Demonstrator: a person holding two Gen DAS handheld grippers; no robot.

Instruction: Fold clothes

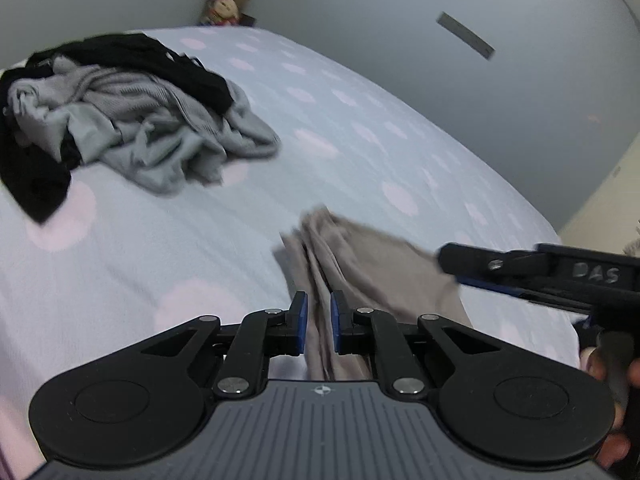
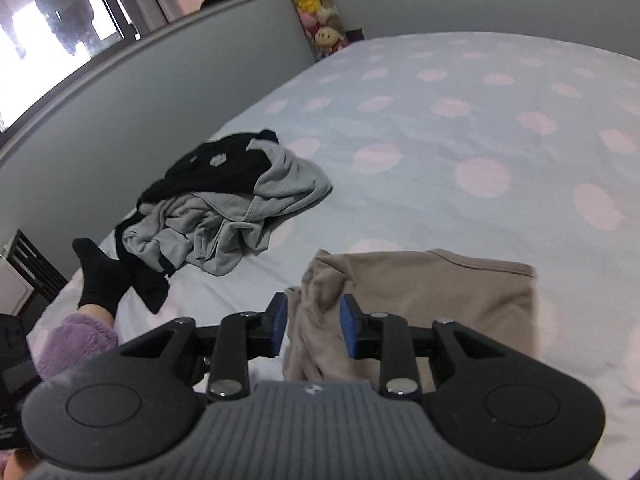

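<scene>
A beige garment (image 1: pixel 360 264) lies partly folded on the bed; it also shows in the right wrist view (image 2: pixel 432 300). My left gripper (image 1: pixel 319 322) has its jaws narrowly apart, with a bunched fold of the beige cloth running between them. My right gripper (image 2: pixel 313 326) stands wider, with a gathered edge of the same garment between its blue pads (image 2: pixel 347 330). In the left wrist view the right gripper (image 1: pixel 456 270) reaches in from the right onto the garment's edge.
A heap of grey and black clothes (image 1: pixel 120 120) lies on the dotted bedsheet (image 1: pixel 360 128), to the left; it also shows in the right wrist view (image 2: pixel 224 208). A foot in a black sock (image 2: pixel 100 276) rests near the bed's left edge. Stuffed toys (image 2: pixel 316 4) hang in the corner.
</scene>
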